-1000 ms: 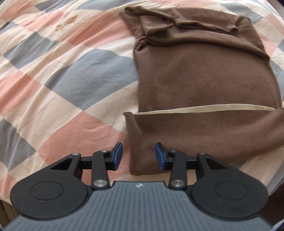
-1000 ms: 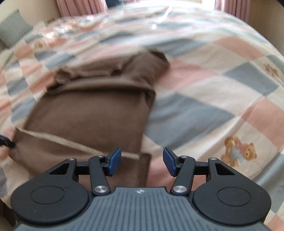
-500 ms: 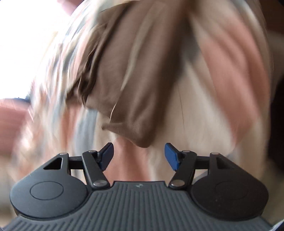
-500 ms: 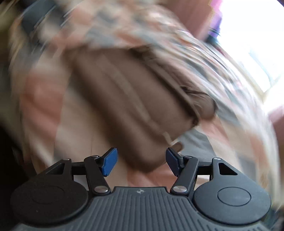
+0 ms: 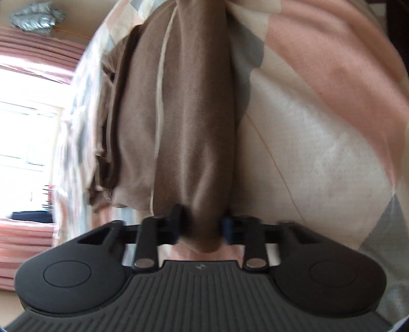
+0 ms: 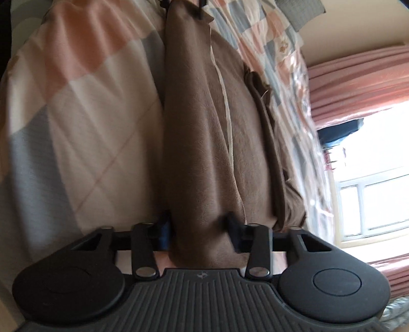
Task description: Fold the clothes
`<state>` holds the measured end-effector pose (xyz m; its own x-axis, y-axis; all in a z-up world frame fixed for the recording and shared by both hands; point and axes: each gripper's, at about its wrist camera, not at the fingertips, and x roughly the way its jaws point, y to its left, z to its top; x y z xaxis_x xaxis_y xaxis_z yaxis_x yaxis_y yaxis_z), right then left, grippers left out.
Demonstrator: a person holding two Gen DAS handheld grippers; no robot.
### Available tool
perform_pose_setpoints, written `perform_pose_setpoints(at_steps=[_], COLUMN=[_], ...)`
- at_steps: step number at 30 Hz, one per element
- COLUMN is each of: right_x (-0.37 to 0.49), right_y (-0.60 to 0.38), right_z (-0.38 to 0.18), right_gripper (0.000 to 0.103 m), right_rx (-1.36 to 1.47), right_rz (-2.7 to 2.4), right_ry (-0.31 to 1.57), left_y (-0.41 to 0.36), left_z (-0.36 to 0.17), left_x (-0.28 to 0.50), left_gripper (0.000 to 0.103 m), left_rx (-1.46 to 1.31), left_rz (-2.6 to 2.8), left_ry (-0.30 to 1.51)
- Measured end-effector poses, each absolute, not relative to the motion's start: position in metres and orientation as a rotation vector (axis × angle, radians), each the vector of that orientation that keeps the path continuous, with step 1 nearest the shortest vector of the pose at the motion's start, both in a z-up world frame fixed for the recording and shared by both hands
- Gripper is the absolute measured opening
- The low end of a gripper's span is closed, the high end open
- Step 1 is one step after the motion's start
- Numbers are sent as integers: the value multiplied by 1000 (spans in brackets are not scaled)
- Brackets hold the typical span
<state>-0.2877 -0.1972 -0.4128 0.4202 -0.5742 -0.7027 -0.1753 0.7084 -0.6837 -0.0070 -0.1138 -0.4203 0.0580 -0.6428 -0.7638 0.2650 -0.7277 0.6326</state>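
A brown garment [image 5: 194, 115] with a pale hem line lies folded on the checked bedspread [image 5: 319, 132]. My left gripper [image 5: 202, 226] is rolled on its side at the near corner of the folded edge. Its jaws are closing, and the pads pinch the cloth between them. In the right wrist view the same brown garment [image 6: 199, 132] runs away from me over the bedspread [image 6: 84, 132]. My right gripper [image 6: 199, 231], also rolled sideways, is closing with its pads against the thick fold at the other near corner.
Pink curtains [image 6: 358, 84] and a bright window [image 6: 370, 199] stand beyond the bed. A grey pillow [image 5: 35, 16] lies at the head end. The bed's edge drops into darkness [image 5: 398, 30] on one side.
Both grippers rolled about a quarter turn, sank to the garment's near edge and went from open jaws to jaws pinched on its corners.
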Motion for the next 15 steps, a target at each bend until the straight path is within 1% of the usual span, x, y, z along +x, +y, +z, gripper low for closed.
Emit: perform_pose_setpoints(at_steps=[1, 2, 3, 5, 6, 7, 9, 11, 13, 15], right_x=[-286, -284, -280, -271, -266, -261, -252, -244, -238, -231], right_y=[-202, -207, -218, -246, -267, -291, -341, -396, -456, -515], right_z=[-409, -405, -397, -377, -366, -354, -330, -309, -299, -294], right_gripper=[22, 21, 18, 17, 9, 4, 4, 4, 5, 5], right_rx=[-754, -726, -642, -426, -298, -162, 89, 256, 428, 560], right_rz=[-254, -221, -177, -82, -42, -6, 69, 108, 129, 127], right_ry=[1148, 1160, 1184, 1233, 1245, 1250, 1249, 1213, 1187, 1157], left_y=[-118, -124, -132, -159, -174, -190, -224, -262, -308, -350], left_z=[-416, -410, -401, -381, -371, -362, -345, -329, -318, -316], left_x=[-5, -2, 1, 15, 23, 31, 50, 73, 99, 124], left_gripper=[12, 11, 10, 8, 7, 7, 6, 6, 6, 5], left_rx=[1677, 1675, 1666, 1632, 1609, 1581, 1506, 1409, 1303, 1188], left_rz=[-1777, -1809, -1845, -1928, -1963, -1991, -2030, -2047, -2044, -2015], left_ry=[-343, -295, -220, -2, 110, 208, 381, 555, 718, 836])
